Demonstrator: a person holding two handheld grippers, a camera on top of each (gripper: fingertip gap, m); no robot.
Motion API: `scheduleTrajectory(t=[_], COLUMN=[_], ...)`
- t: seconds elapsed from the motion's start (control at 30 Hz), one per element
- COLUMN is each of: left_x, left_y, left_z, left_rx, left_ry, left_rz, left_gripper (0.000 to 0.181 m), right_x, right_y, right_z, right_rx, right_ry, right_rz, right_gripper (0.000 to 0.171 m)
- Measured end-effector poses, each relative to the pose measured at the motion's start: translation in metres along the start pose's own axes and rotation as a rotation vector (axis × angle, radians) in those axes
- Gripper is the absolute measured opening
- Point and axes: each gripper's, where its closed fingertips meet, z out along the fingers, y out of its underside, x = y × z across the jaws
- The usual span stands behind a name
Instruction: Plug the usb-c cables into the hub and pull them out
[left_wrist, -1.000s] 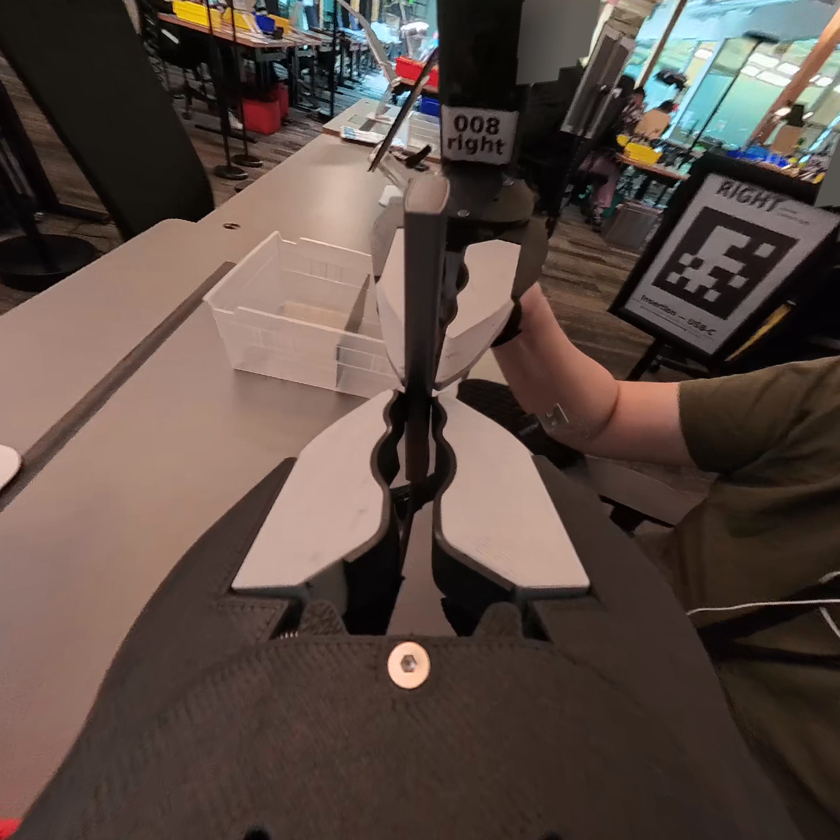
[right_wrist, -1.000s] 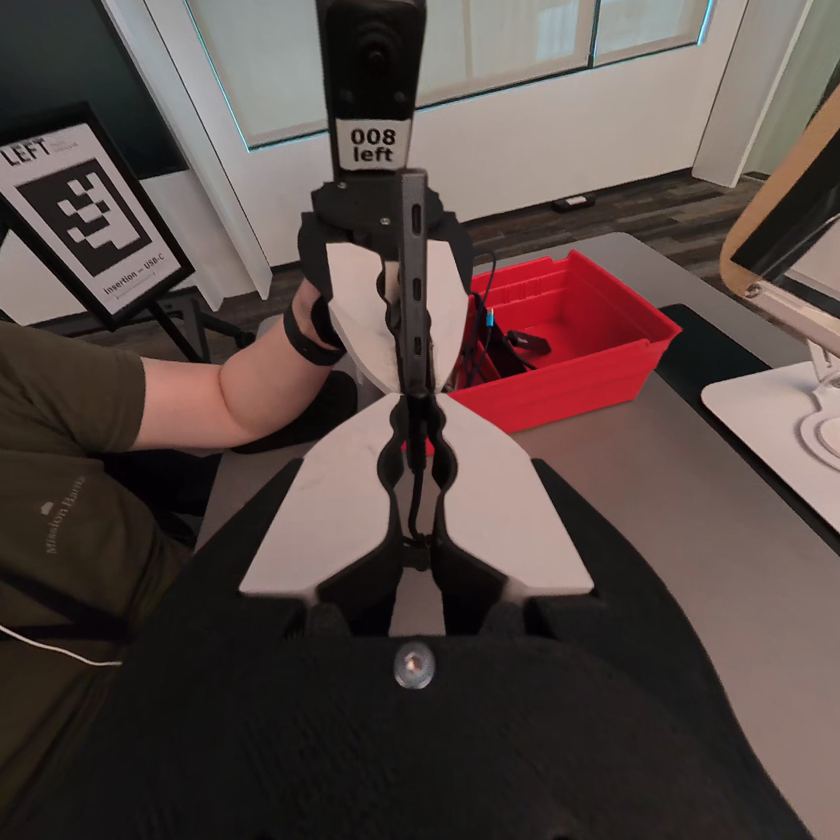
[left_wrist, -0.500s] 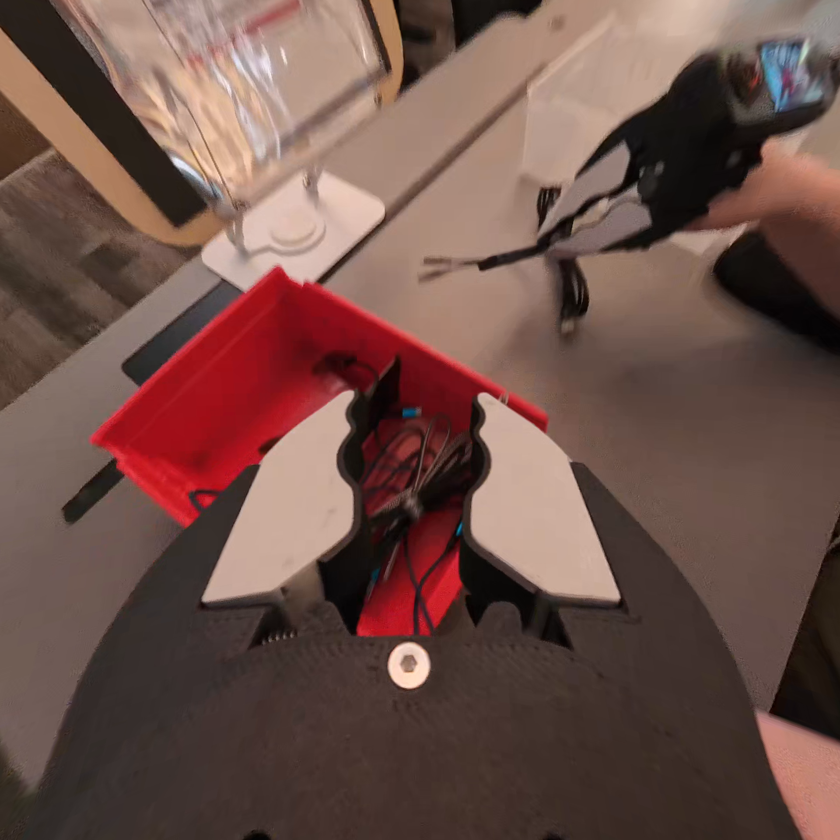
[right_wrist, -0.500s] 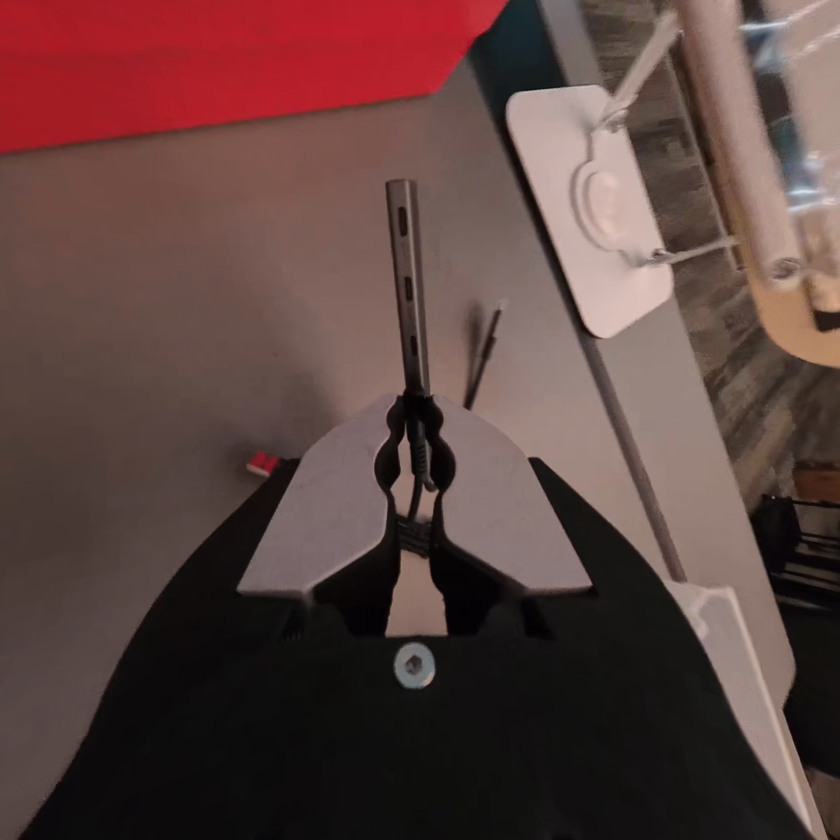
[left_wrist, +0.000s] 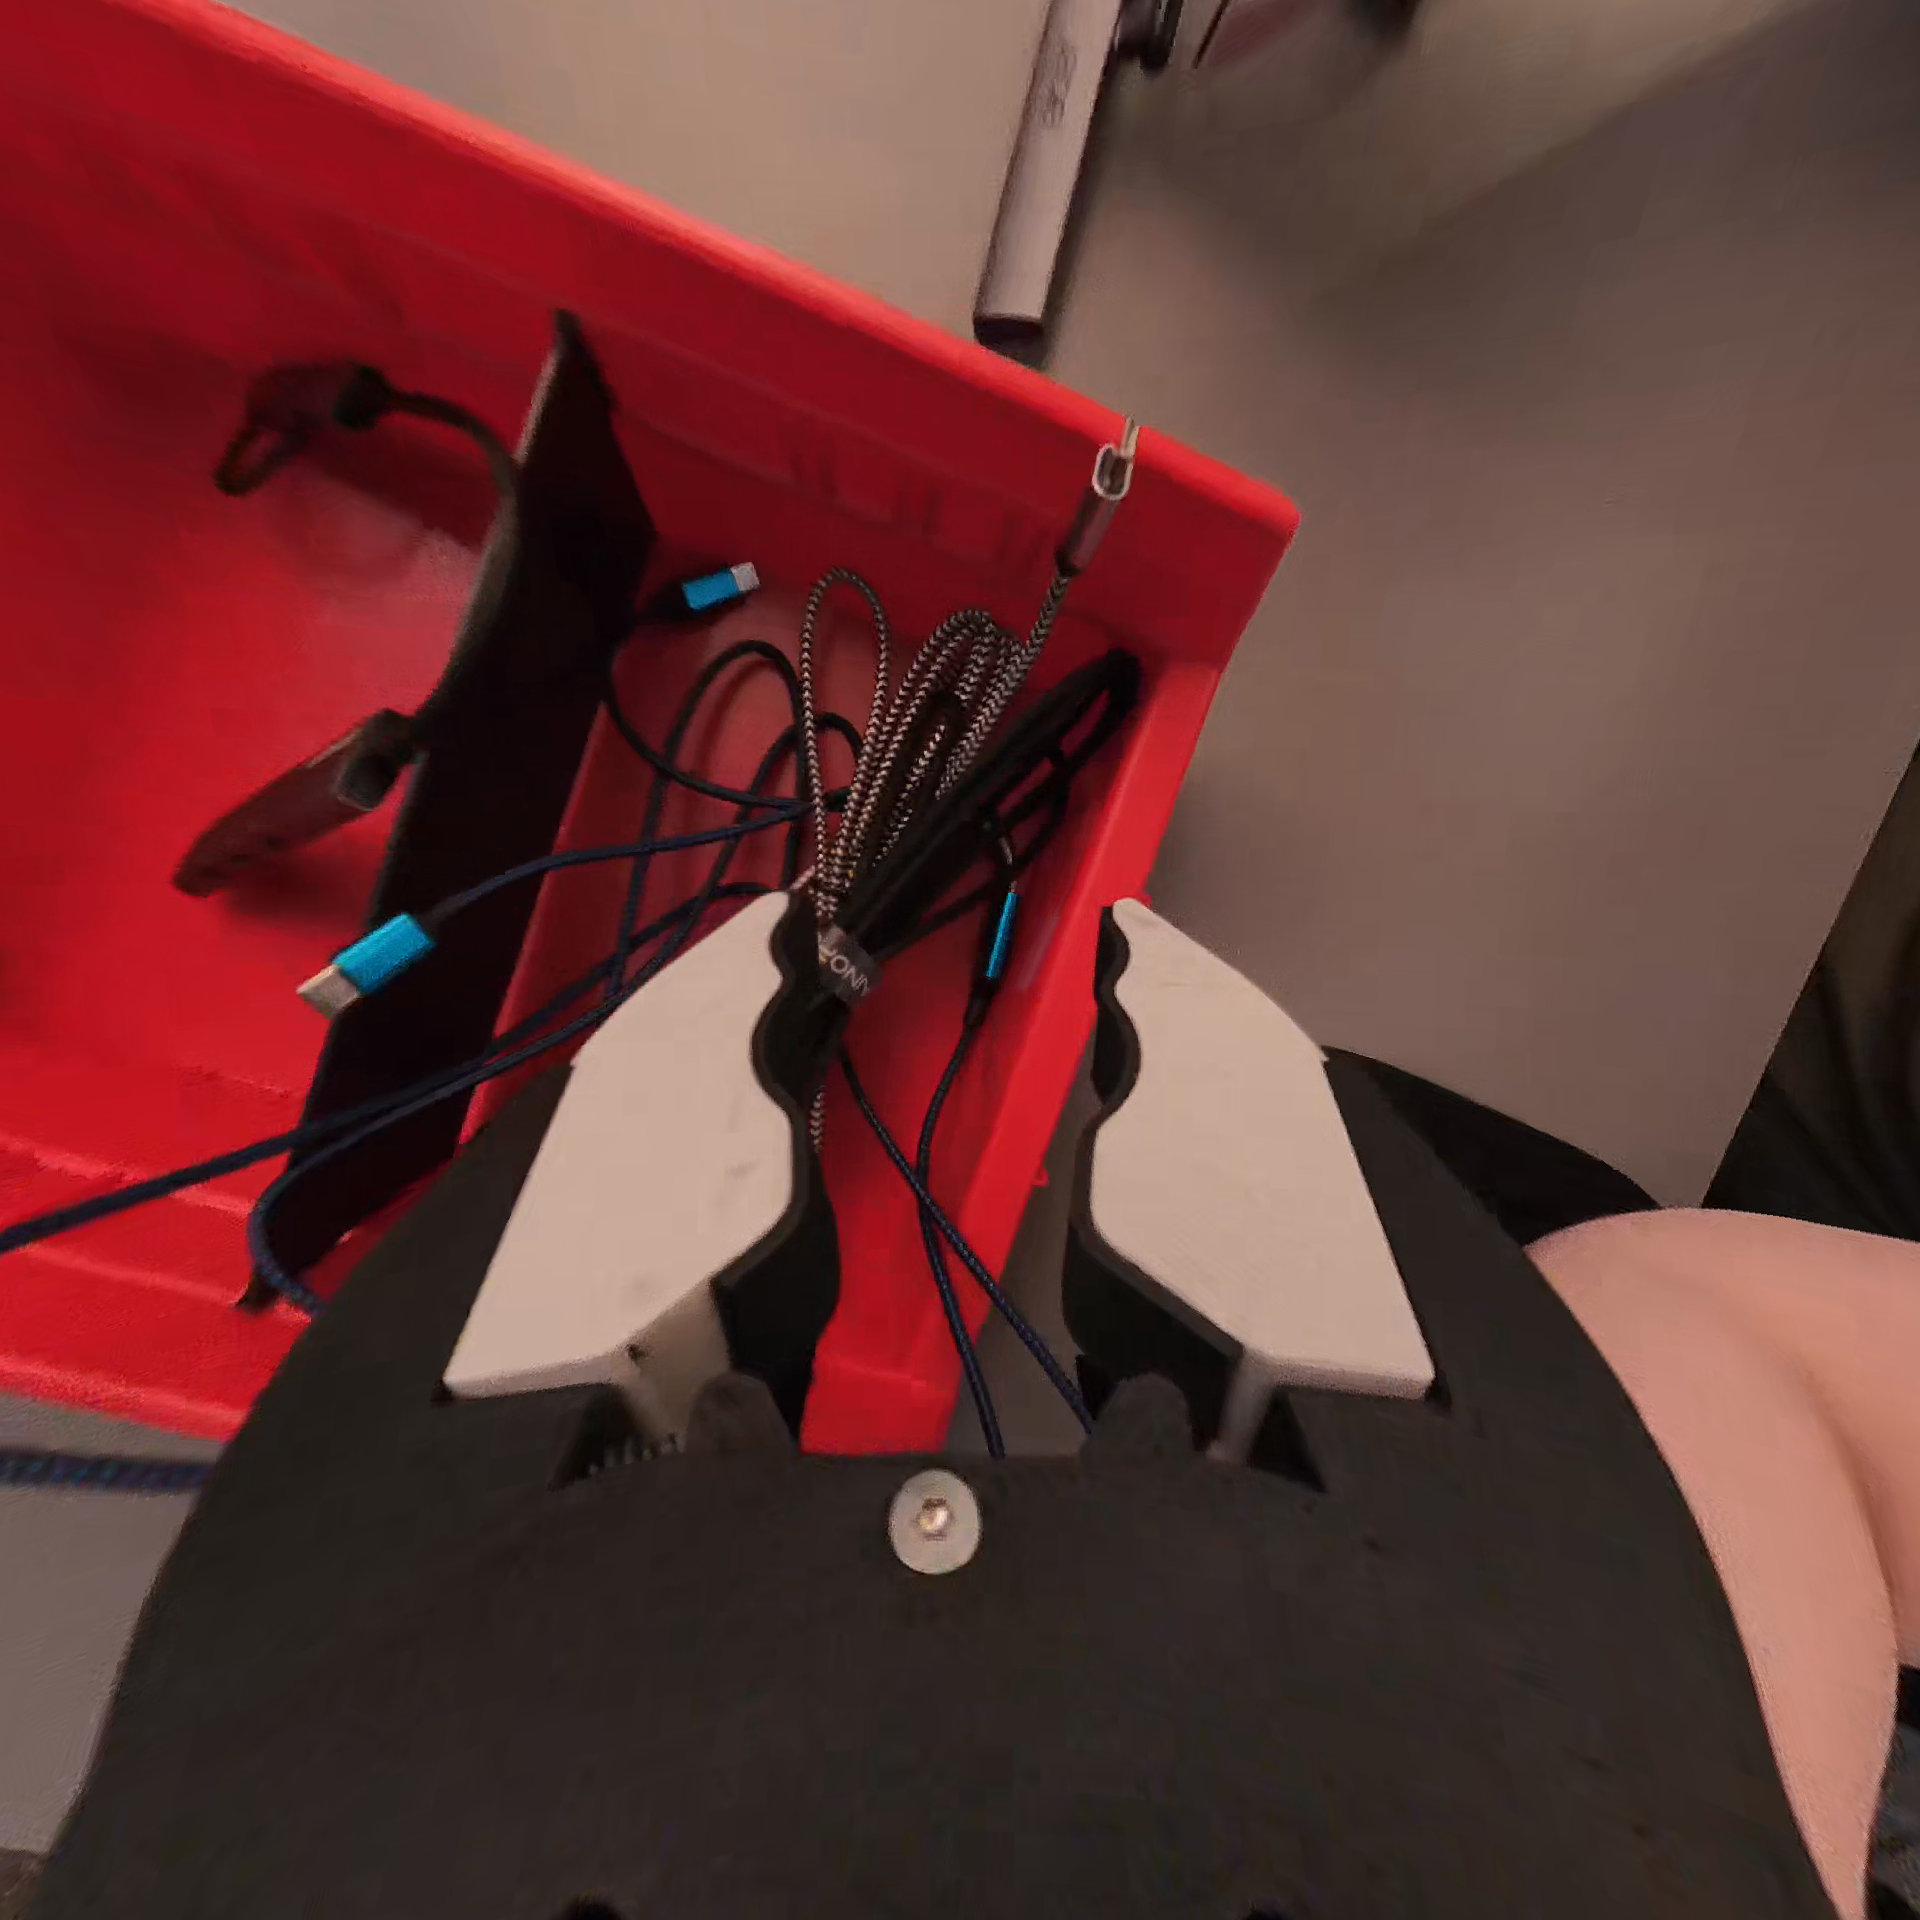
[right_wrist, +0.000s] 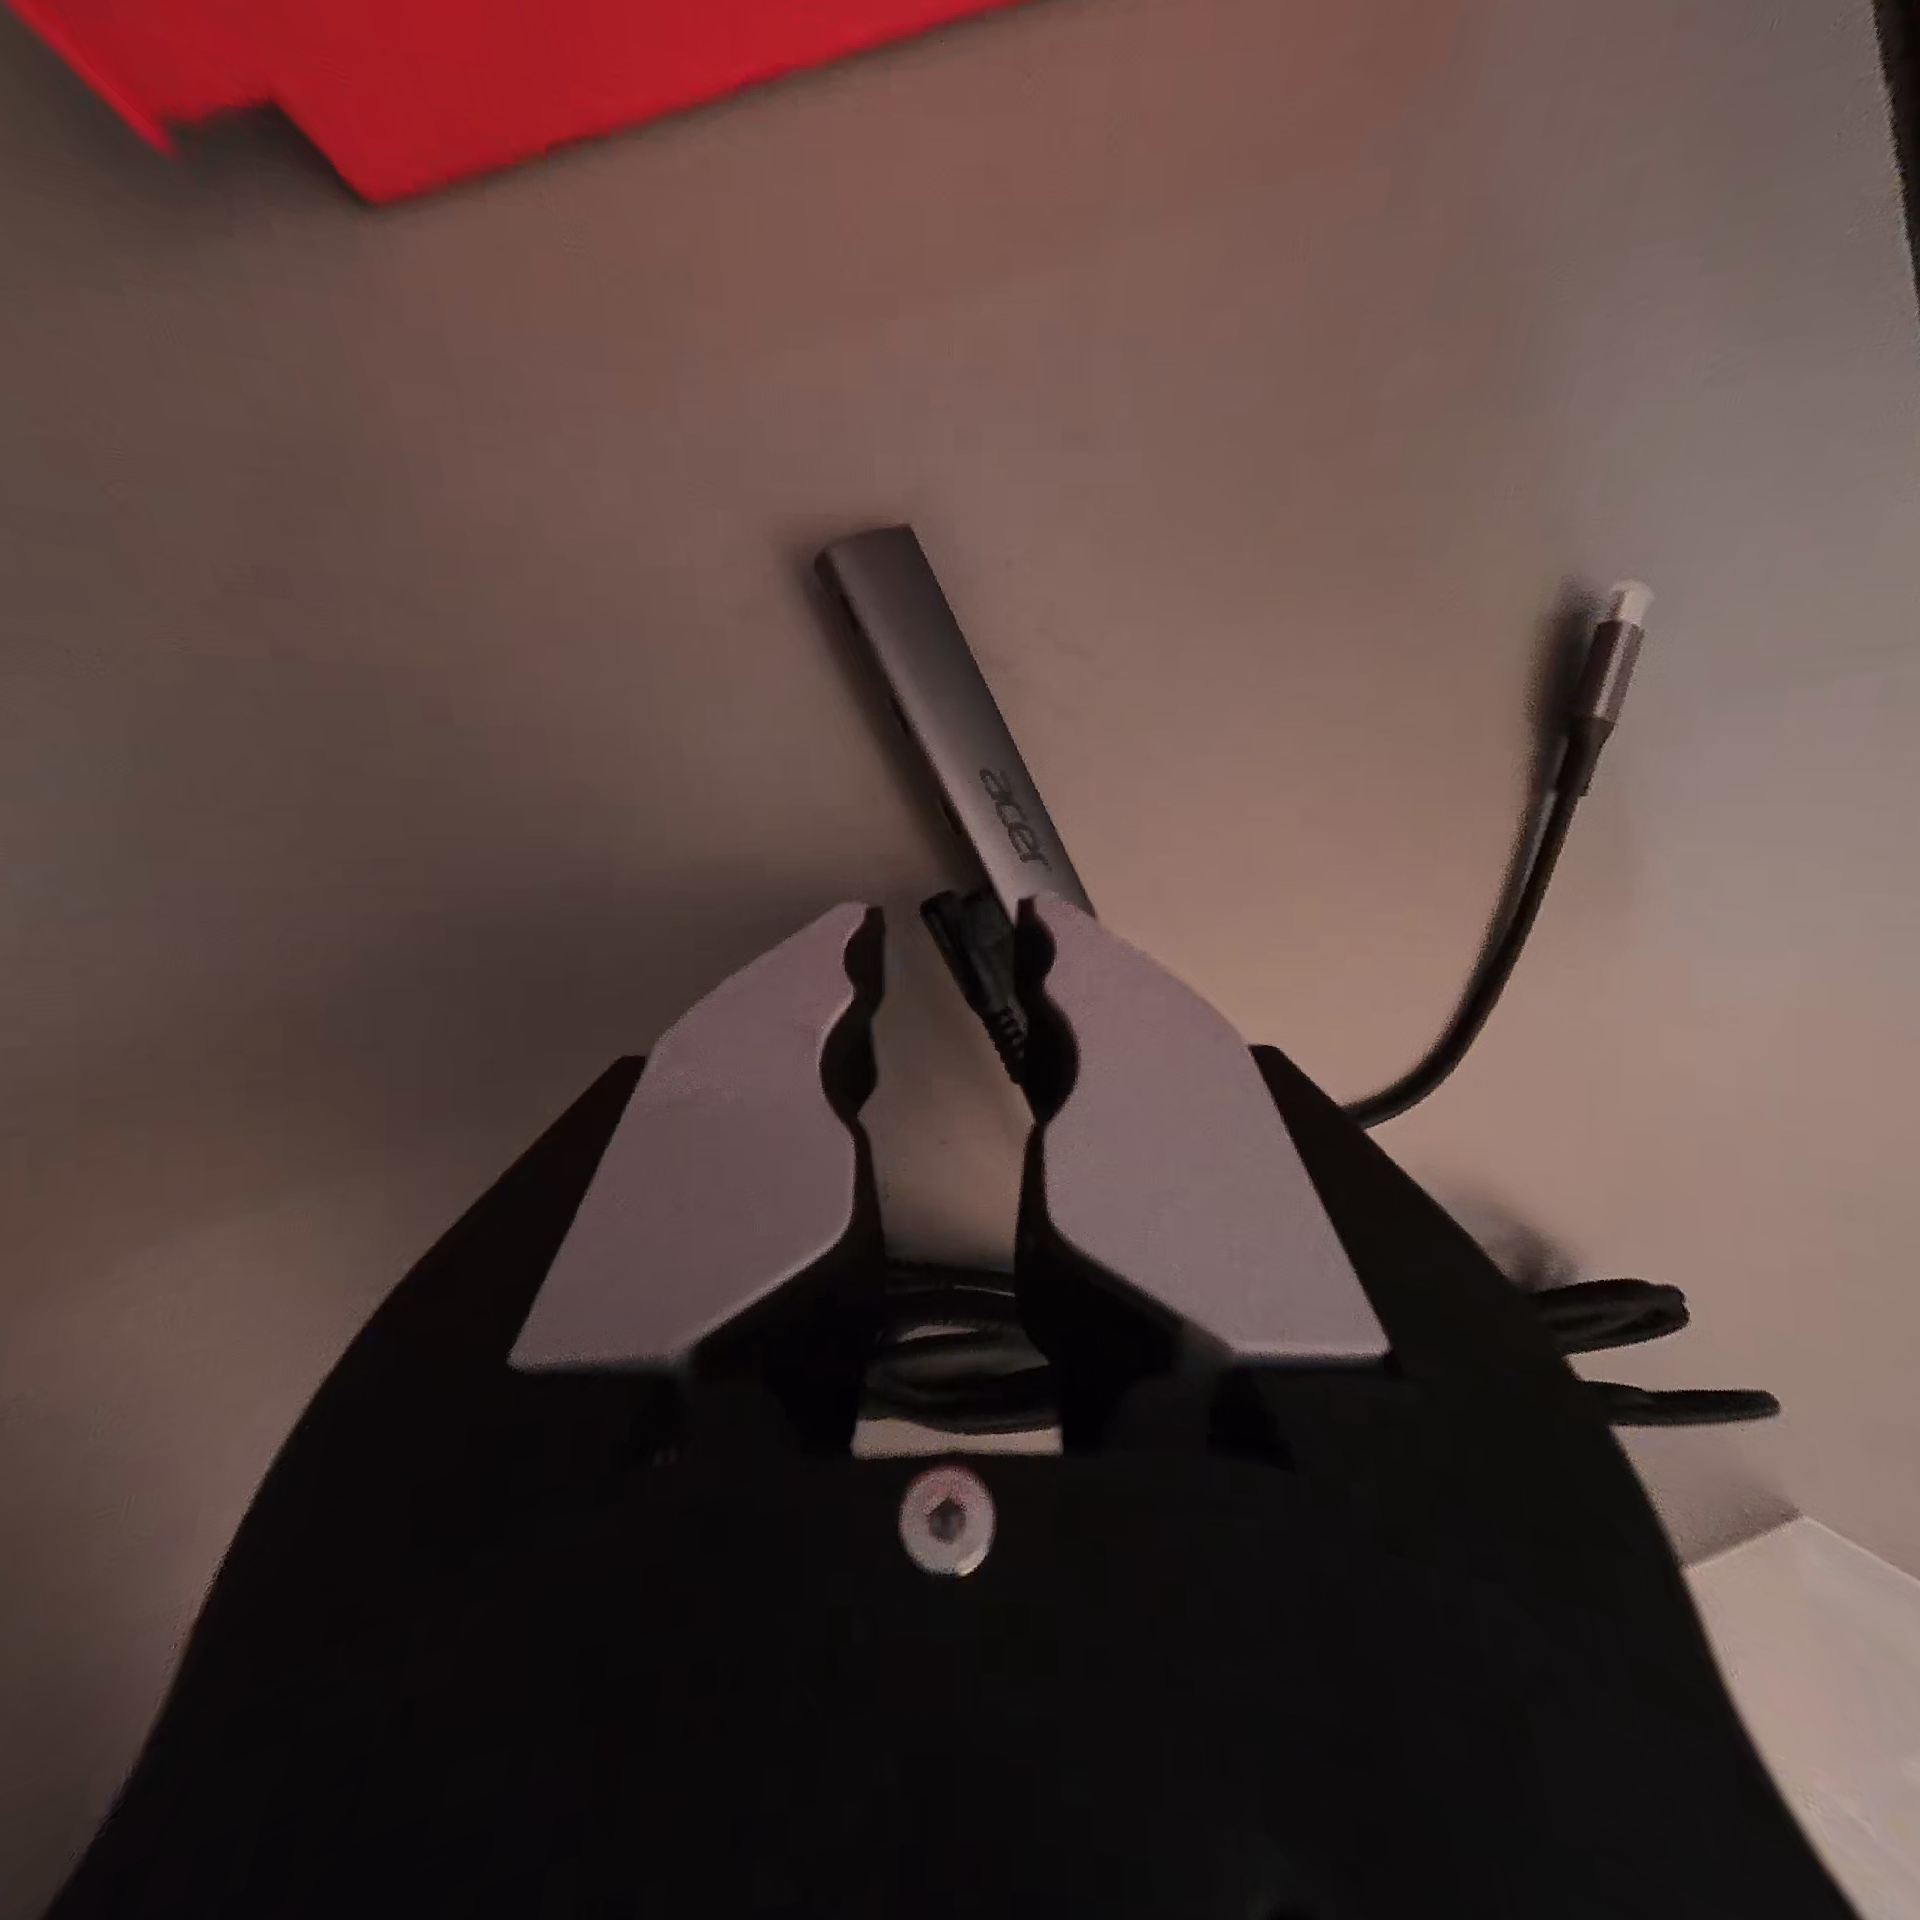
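My left gripper (left_wrist: 945, 920) is open above the red bin (left_wrist: 935, 343). A strapped bundle of braided cables (left_wrist: 925, 707) lies in the bin against my left finger, and the right pad stands clear of it. Loose cables with blue plugs (left_wrist: 384, 956) lie around it. My right gripper (right_wrist: 951, 912) is open. The grey hub (right_wrist: 935, 707) lies on the table just past its fingertips. The hub's black cable end rests by the right finger, with a gap to the left pad. The hub's own plug (right_wrist: 1610, 665) lies to the right. The hub also shows in the left wrist view (left_wrist: 1039, 177).
A black divider (left_wrist: 520, 675) splits the bin; a dark adapter (left_wrist: 291, 800) lies in its left part. The bin's corner (right_wrist: 520, 94) shows at the top of the right wrist view. A person's arm (left_wrist: 1714, 1455) is at the right. A white object (right_wrist: 1818, 1662) sits at the lower right. About 25 cm separates my left fingertips from my right. From the right gripper's tips to the grey hub (right_wrist: 935, 707) is close to 4 cm. The left camera catches it too, in the left wrist view (left_wrist: 1061, 153). Measured from the fingertips, the hub's own plug (right_wrist: 1610, 665) is 15 cm or so from the right gripper and 30 cm from the left.
Both grippers gripped the hub a second ago. My left let go, swung over the red bin and opened wide. My right lowered the hub to the table and opened, letting it go.
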Motion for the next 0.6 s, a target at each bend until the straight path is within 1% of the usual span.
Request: scheduleTrajectory(t=[0.1, 0.17, 0.23, 0.27, 0.3, 0.33, 0.37, 0.43, 0.6], left_x=[-0.008, -0.009, -0.022, -0.034, -0.044, -0.049, -0.051, -0.052, -0.069], left_y=[0.005, 0.007, 0.003, 0.001, 0.000, 0.003, 0.007, 0.018, 0.034], left_z=[0.006, -0.007, -0.031, -0.046, -0.061, -0.073, -0.079, -0.080, -0.062], left_rx=[-0.068, -0.050, 0.057, 0.123, 0.183, 0.225, 0.246, 0.241, 0.150], left_ry=[-0.009, -0.038, -0.166, -0.267, -0.363, -0.424, -0.451, -0.455, -0.451], left_rz=[-0.060, -0.094, -0.083, -0.072, -0.068, -0.063, -0.060, -0.066, -0.105], left_gripper=[0.046, 0.044, 0.046, 0.053, 0.053, 0.051, 0.052, 0.053, 0.049], right_x=[-0.001, -0.001, 0.000, -0.001, -0.001, -0.001, -0.001, -0.003, -0.005], right_y=[-0.011, -0.018, -0.024, -0.026, -0.028, -0.029, -0.029, -0.028, -0.025], right_z=[-0.017, -0.030, -0.041, -0.045, -0.048, -0.049, -0.050, -0.049, -0.046], right_rx=[0.080, 0.141, 0.187, 0.205, 0.220, 0.231, 0.234, 0.226, 0.206], right_ry=[-0.041, -0.062, -0.074, -0.082, -0.092, -0.095, -0.096, -0.104, -0.108], right_rz=[0.030, 0.040, 0.046, 0.047, 0.046, 0.045, 0.045, 0.040, 0.030], right_gripper=[0.031, 0.031, 0.031, 0.031, 0.031, 0.031, 0.031, 0.031, 0.031])
